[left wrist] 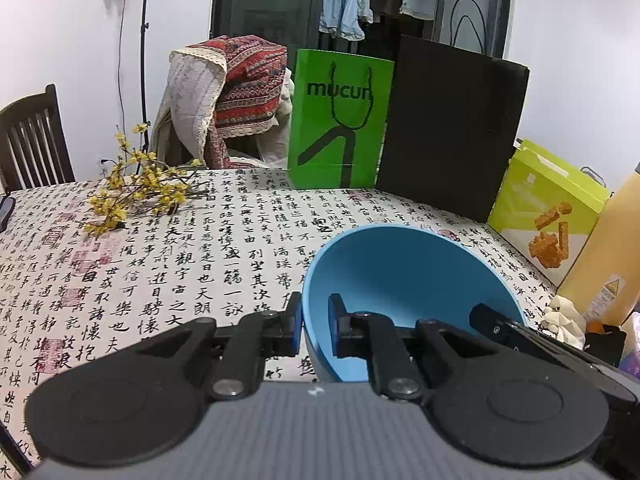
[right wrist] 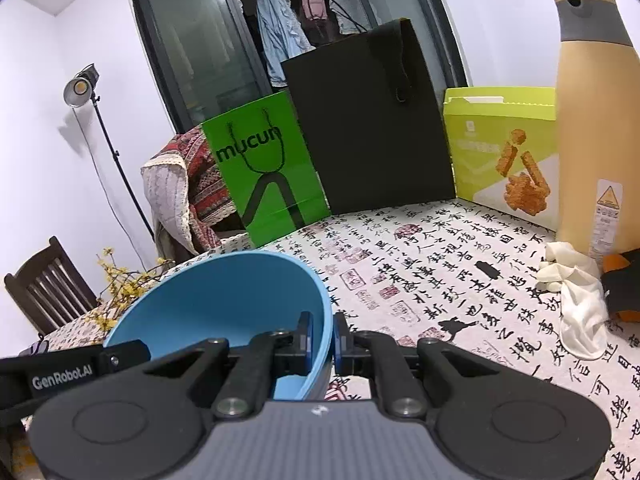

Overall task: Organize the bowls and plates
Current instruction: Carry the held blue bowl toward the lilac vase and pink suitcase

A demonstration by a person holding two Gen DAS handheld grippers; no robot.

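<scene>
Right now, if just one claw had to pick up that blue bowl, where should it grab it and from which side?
Probably the thin rim, one finger inside and one outside, coming in from the bowl's open side. The blue bowl has a steep, smooth, curved wall that would likely slip from a wider squeeze. Both claws do just that: the left claw straddles its left wall, the right claw its right wall.

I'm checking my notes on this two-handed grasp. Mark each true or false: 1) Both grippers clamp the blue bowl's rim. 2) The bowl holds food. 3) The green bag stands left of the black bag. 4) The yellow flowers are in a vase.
1) True: the left gripper and right gripper each straddle the blue bowl rim.
2) False: it is empty.
3) True: green bag, black bag.
4) False: the yellow flowers lie on the tablecloth.
</scene>
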